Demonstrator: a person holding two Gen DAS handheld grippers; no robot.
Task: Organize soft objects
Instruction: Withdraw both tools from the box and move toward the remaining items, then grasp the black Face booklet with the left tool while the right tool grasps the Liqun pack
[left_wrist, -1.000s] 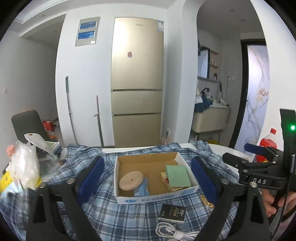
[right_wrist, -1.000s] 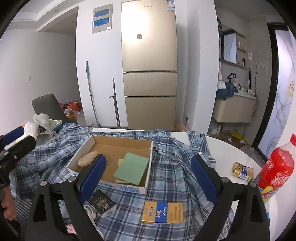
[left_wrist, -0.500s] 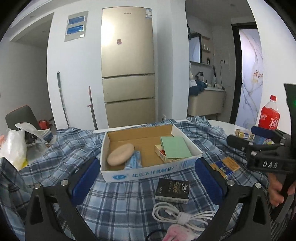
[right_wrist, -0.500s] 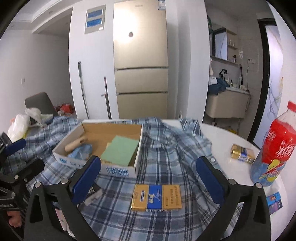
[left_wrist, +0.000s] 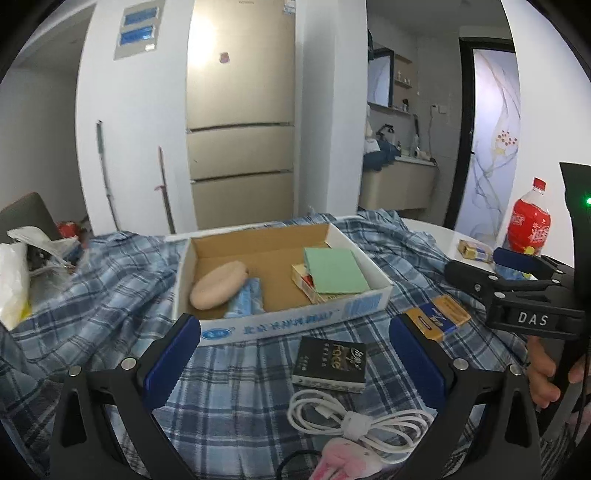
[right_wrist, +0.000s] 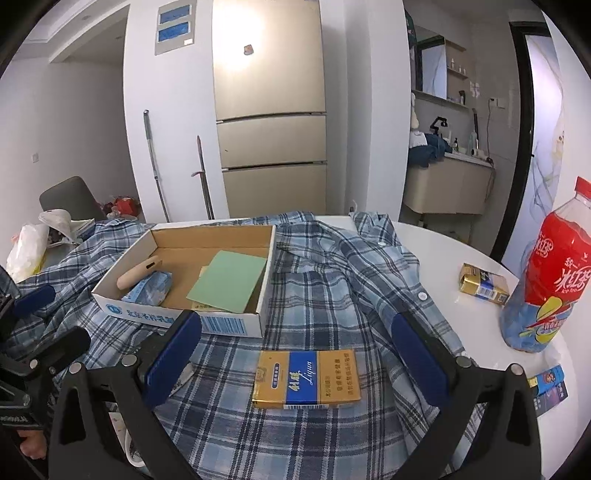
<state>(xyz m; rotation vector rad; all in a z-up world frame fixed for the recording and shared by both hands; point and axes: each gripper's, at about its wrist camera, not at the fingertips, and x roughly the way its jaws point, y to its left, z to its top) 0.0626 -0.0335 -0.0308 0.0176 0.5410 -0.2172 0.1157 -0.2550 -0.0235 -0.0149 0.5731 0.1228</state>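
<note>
The left hand-held gripper (left_wrist: 295, 354) has its blue-padded jaws spread wide with nothing between the pads, poised low over the counter (right_wrist: 443, 251); the right hand-held gripper (right_wrist: 295, 354) is likewise fully apart and holds nothing, its pads flanking a gold-and-blue packet (right_wrist: 306, 378) without touching it. A blue plaid shirt (right_wrist: 332, 280), the largest soft thing, lies spread and rumpled over most of the white counter, under nearly everything else. On the shirt sits an open cardboard box (left_wrist: 288, 321) with white outer walls. Inside it, toward the left, lie a beige rounded pad (left_wrist: 218, 284) and, touching it, a pale blue soft pack (left_wrist: 245, 299); toward the right a green sheet (left_wrist: 334, 269) rests atop a flat carton. At the counter's right edge stands a red drink bottle (right_wrist: 546, 273), upright on bare counter, with a small gold pack (right_wrist: 482, 284) near its base. In front of the box on the shirt lie a black booklet (left_wrist: 330, 363) and, closer to the left wrist camera, a coiled white cable (left_wrist: 354, 424) with a pink soft item (left_wrist: 343, 463) just beside it. A white plastic bag (left_wrist: 13, 280) sits at the far left.
</note>
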